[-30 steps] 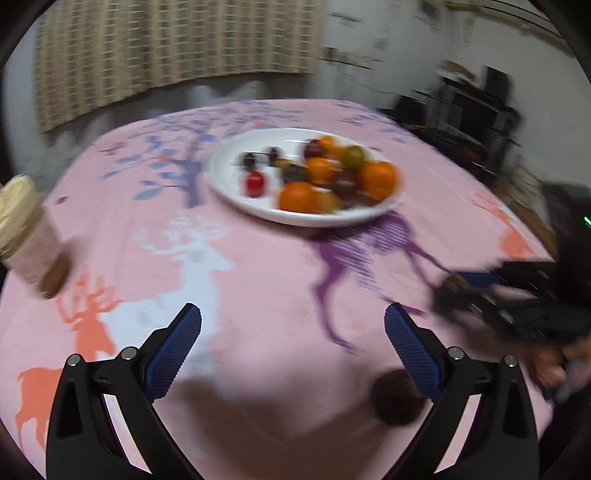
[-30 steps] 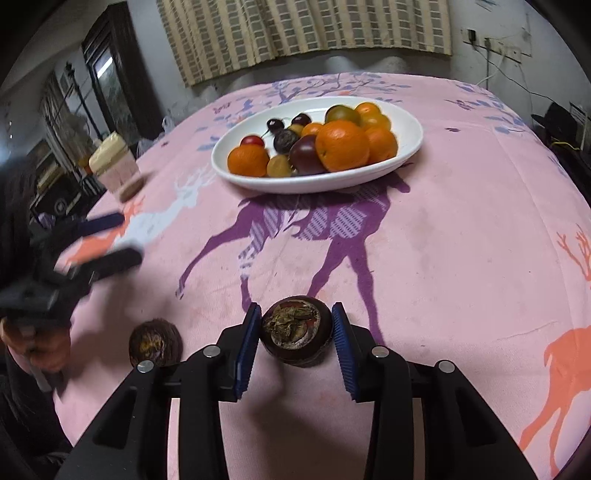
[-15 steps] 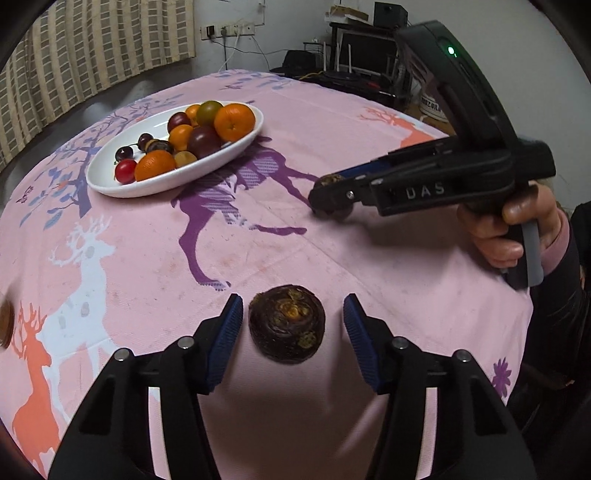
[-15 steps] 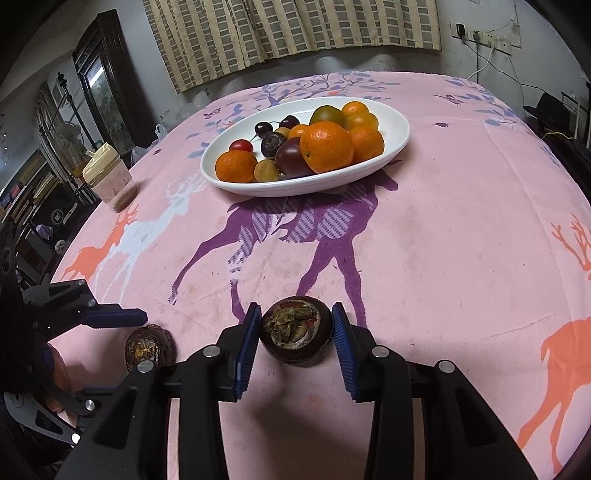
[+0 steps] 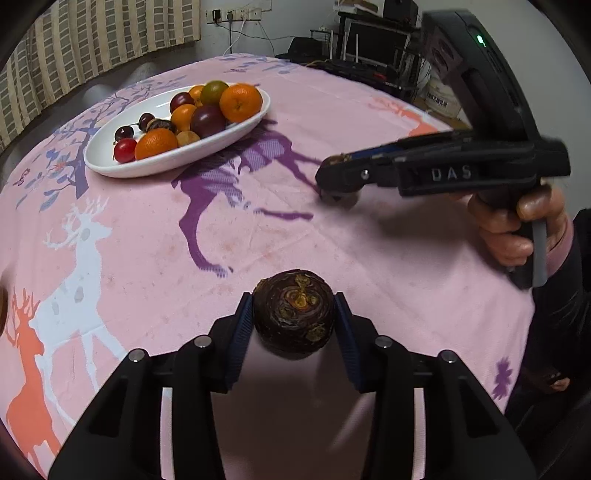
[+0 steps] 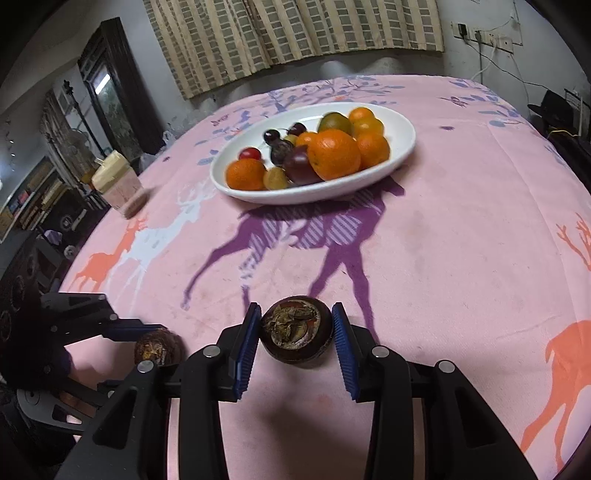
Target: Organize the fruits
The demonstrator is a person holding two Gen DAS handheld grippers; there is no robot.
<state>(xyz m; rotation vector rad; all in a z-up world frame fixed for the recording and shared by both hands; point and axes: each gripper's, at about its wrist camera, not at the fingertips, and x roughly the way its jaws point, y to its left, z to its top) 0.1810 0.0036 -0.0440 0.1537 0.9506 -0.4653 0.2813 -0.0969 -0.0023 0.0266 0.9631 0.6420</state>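
Note:
A white oval plate [image 5: 110, 168] [image 6: 404, 136] holds oranges, dark plums and cherries at the far side of the pink deer-print cloth. My left gripper [image 5: 294, 319] is shut on a dark brown round fruit [image 5: 294, 314] near the table's front edge. My right gripper [image 6: 295, 332] is shut on a second dark brown fruit [image 6: 295, 330], lifted slightly off the cloth. In the left wrist view the right gripper [image 5: 334, 177] shows at the right, held in a hand. In the right wrist view the left gripper [image 6: 147, 332] and its fruit [image 6: 157, 347] show at lower left.
A pink tub with a cream lid [image 6: 118, 184] stands near the table's left edge. Shelves and cables [image 5: 369, 44] lie beyond the table's far right. A striped curtain [image 6: 295, 33] hangs behind the table.
My left gripper has closed its fingers onto the dark fruit that lay between them. My right gripper keeps its fruit and has risen a little.

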